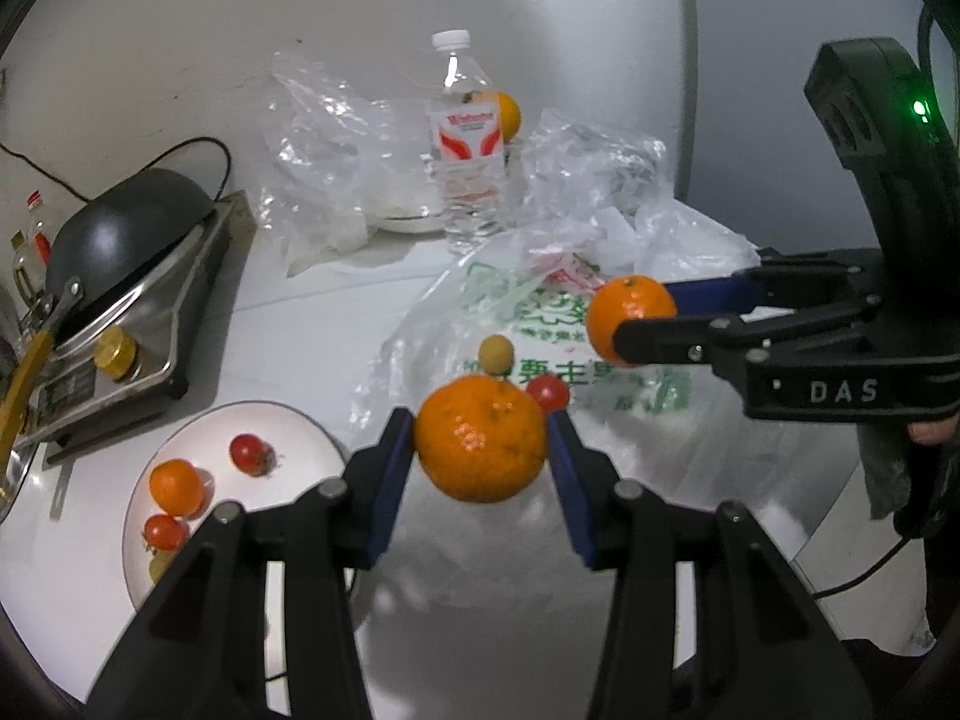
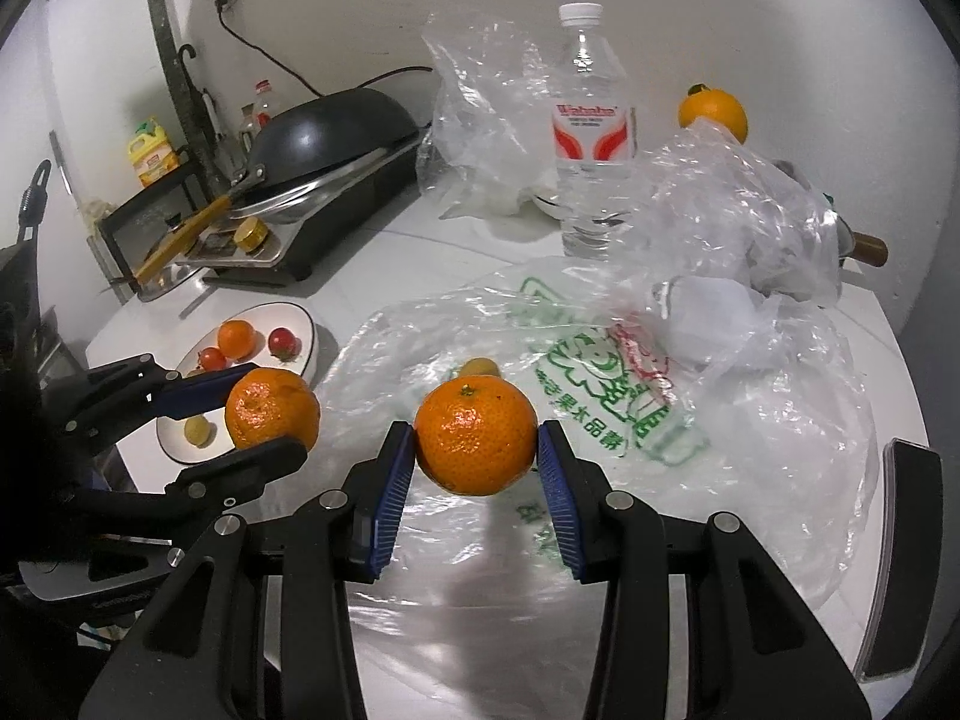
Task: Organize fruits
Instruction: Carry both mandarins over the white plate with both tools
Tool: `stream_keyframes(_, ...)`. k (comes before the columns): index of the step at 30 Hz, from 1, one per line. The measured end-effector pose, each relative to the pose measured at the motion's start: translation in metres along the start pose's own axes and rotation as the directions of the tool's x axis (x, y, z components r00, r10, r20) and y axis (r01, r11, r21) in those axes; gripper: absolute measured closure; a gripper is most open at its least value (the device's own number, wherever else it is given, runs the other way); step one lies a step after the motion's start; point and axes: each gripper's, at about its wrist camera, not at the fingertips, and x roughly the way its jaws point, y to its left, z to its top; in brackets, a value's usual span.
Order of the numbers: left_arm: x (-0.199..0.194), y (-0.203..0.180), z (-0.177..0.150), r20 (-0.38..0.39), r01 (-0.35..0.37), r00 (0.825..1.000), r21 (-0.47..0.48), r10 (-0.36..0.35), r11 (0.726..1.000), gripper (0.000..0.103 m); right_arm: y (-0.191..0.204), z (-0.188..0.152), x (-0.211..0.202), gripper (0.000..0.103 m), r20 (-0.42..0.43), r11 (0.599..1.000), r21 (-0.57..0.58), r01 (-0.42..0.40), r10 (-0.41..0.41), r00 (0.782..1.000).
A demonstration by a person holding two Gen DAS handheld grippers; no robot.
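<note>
My left gripper (image 1: 480,441) is shut on an orange mandarin (image 1: 480,438), held above the printed plastic bag (image 1: 600,372); it also shows in the right wrist view (image 2: 273,411). My right gripper (image 2: 476,441) is shut on a second mandarin (image 2: 476,435), seen from the left wrist view at the right (image 1: 627,315). A white plate (image 1: 288,420) at the lower left holds a small mandarin (image 1: 176,486), two cherry tomatoes (image 1: 249,453) and a yellowish fruit. On the bag lie a yellow-green fruit (image 1: 496,354) and a cherry tomato (image 1: 547,391).
A water bottle (image 1: 465,138) stands at the back with an orange (image 2: 714,114) behind it, among crumpled clear bags (image 2: 720,204). A black wok (image 1: 120,234) rests on a stove at the left. Oil bottles stand on a rack (image 2: 153,150) beyond it.
</note>
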Motion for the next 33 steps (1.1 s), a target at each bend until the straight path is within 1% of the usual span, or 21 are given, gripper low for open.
stream_keyframes(18, -0.013, 0.034, -0.012, 0.020, -0.029, 0.999, -0.057, 0.030, 0.998, 0.057, 0.036, 0.013, 0.011, 0.058, -0.012, 0.998, -0.065, -0.019, 0.018, 1.000)
stream_keyframes(27, -0.015, 0.061, -0.023, 0.018, -0.043, 0.999, -0.097, 0.045, 0.994, 0.057, 0.058, 0.022, 0.023, 0.058, -0.029, 0.994, -0.101, -0.031, 0.028, 0.999)
stream_keyframes(33, -0.015, 0.083, -0.034, 0.011, -0.064, 0.998, -0.125, 0.066, 0.990, 0.057, 0.078, 0.029, 0.034, 0.058, -0.043, 0.990, -0.124, -0.065, 0.060, 0.997)
